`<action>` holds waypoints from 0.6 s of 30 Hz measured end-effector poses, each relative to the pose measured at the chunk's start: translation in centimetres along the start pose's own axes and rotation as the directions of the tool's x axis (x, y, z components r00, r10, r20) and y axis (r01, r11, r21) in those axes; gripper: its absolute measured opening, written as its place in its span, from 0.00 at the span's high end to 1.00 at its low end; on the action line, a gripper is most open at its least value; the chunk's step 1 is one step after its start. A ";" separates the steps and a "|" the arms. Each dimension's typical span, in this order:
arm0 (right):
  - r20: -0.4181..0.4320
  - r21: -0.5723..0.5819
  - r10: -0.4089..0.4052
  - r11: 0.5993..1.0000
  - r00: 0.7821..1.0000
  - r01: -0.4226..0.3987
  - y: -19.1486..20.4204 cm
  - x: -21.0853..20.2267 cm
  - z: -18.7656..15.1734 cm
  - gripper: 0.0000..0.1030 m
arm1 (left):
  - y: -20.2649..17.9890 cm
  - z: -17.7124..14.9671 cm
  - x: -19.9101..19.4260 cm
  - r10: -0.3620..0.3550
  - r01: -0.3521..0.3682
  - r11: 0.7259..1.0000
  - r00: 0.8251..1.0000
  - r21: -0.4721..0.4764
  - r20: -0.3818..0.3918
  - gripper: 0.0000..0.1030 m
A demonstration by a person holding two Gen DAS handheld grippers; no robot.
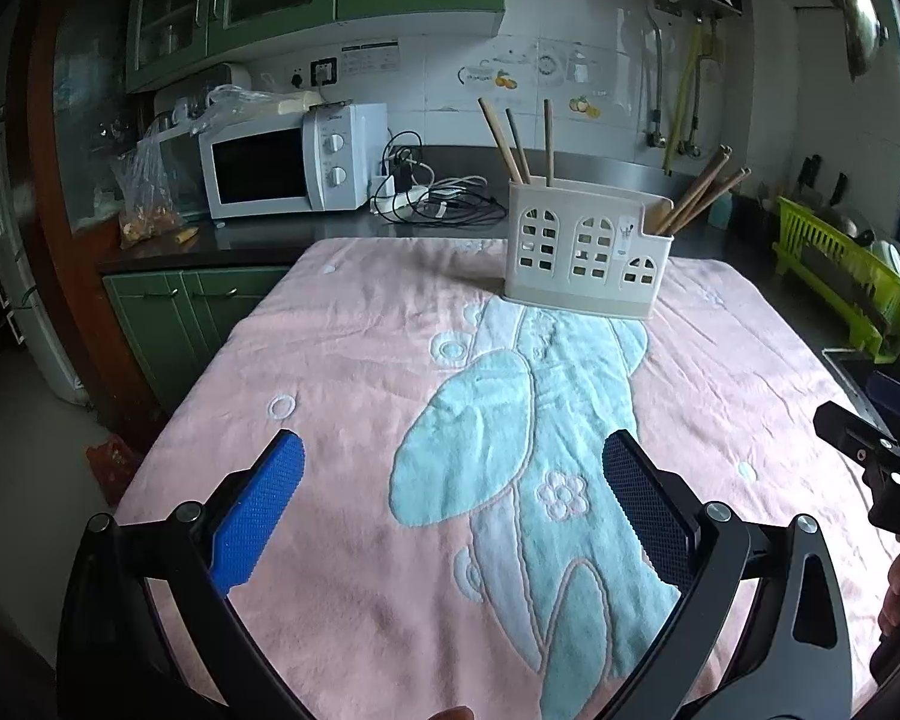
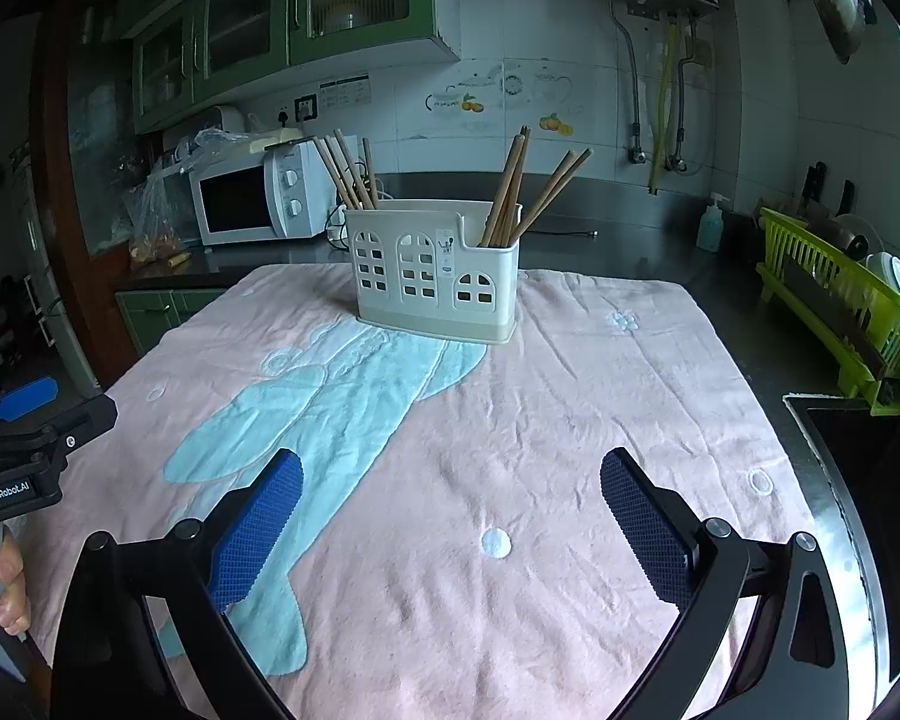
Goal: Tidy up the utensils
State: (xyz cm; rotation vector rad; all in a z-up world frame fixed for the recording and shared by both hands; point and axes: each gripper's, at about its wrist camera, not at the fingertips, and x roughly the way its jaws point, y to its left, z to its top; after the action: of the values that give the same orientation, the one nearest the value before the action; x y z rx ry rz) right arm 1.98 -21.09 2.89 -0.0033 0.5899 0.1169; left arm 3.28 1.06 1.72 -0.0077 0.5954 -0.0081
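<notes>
Counter [image 2: 678,252]: dark, it runs along the tiled wall and carries everything here.
Towel [image 2: 510,420]: pink with a light blue figure, spread flat over the counter, a little wrinkled.
Microwave [image 1: 288,159]: white, at the back left of the counter, well apart from the towel's far edge.
Dish rack [image 2: 840,312]: bright green, on the counter to the right of the towel.
Holder [image 2: 435,267]: white plastic with window-shaped holes, standing upright on the far part of the towel, with a taller left part and a lower right part.
Chopsticks [image 2: 510,192]: wooden; one bundle leans in the left part of the holder, another bundle leans to the right in the lower right part. None lies on the towel.
Left tongs [image 1: 453,483]: held low over the near part of the towel, pointing toward the holder; the two blue pads are wide apart and nothing is between them.
Right tongs [image 2: 451,501]: same pose over the right near part of the towel, pads spread wide, holding nothing.
Fingers [image 2: 12,594]: a few of the person's fingertips show at the left edge, behind the body of the left tongs.
</notes>
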 end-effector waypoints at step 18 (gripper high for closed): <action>0.020 -0.005 0.005 1.000 1.000 -0.005 0.5 -2.1 -0.2 0.07 | 0.1 -0.8 -1.8 0.010 -0.010 1.000 1.000 0.002 0.007 0.04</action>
State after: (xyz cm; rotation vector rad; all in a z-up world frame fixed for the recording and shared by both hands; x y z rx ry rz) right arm 0.09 -20.88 3.90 -0.0054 0.5692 0.1231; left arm 1.33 1.13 2.08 -0.0028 0.5880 0.0010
